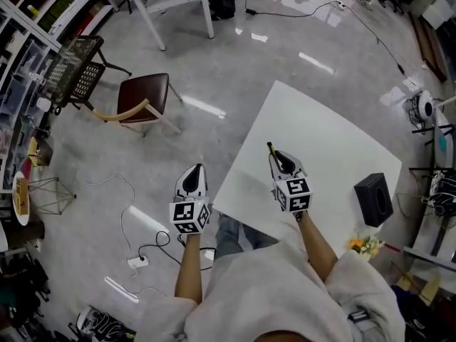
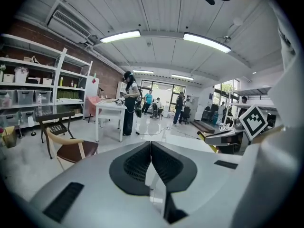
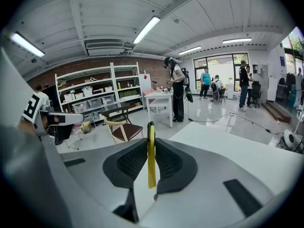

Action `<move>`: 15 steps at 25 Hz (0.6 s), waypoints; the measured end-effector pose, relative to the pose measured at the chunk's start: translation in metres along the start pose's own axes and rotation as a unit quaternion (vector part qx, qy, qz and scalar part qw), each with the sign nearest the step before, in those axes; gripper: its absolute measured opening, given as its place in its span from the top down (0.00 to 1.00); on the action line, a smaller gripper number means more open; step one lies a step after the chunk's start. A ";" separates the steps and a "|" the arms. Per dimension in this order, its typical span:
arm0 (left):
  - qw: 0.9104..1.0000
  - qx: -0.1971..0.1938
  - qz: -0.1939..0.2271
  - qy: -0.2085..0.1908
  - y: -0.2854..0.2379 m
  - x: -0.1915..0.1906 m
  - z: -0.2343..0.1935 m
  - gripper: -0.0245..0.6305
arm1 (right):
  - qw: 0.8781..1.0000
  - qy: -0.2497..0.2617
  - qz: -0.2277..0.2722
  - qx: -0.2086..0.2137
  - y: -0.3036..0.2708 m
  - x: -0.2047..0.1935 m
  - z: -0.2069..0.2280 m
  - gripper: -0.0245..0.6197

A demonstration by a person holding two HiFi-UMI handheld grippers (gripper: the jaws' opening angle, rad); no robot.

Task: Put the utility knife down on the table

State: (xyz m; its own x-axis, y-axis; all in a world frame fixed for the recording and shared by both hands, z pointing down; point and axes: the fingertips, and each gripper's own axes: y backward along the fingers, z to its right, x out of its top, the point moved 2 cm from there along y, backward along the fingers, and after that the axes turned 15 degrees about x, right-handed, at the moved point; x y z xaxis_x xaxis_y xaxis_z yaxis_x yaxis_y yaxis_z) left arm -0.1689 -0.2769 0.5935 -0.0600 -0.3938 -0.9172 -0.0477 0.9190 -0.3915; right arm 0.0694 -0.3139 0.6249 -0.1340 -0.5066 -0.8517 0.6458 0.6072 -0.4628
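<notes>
A workshop room with a glossy grey floor (image 1: 235, 70) is showing in the head view. Storage shelving (image 1: 28, 41) is running along the left and a white table (image 1: 335, 148) is standing at the right. A black box (image 1: 374, 199) is sitting near that table's right edge. A chair with a brown seat (image 1: 142, 97) is standing on the floor, well apart from the table.

Right gripper (image 1: 279, 157): it is reaching out over the near-left part of the table. Its own view is showing the utility knife (image 3: 150, 158) clamped edge-on between the two pads, with the yellow body upright and the dark tip sticking out beyond the jaws. The jaws are standing narrow, pressing on the knife from both sides. The head view is giving only the knife's slim front end ahead of the gripper. From there the knife appears to be off the table top, though the angle is too steep to be sure.

Left gripper (image 1: 195, 171): it is hovering over the floor, just beside the table's left edge. Its own view is showing the pads meeting with nothing between them, a detail the head view is not giving.

The gripper views are adding the upper room. A person (image 2: 129, 103) is standing at a second white table (image 2: 110, 109), further people (image 2: 180, 108) are gathering near the far windows, and strip lights (image 2: 204, 39) are glowing on the ceiling.
</notes>
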 end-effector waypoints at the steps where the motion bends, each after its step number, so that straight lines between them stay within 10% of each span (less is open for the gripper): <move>1: 1.000 0.000 -0.004 0.001 0.000 -0.003 -0.002 0.93 | 1.000 -0.002 -0.006 0.000 -0.004 -0.004 0.000 0.85; 15: 1.000 -0.004 -0.029 0.011 0.004 -0.023 -0.010 0.93 | 0.996 -0.024 -0.080 -0.010 -0.055 -0.050 0.020 0.85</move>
State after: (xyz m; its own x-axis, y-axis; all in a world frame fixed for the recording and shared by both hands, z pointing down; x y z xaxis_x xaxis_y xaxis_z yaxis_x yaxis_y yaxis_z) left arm -0.1774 -0.2642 0.6142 -0.0787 -0.4469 -0.8911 -0.0602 0.8944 -0.4433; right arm 0.0557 -0.3342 0.6973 -0.1968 -0.6267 -0.7540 0.6044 0.5280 -0.5966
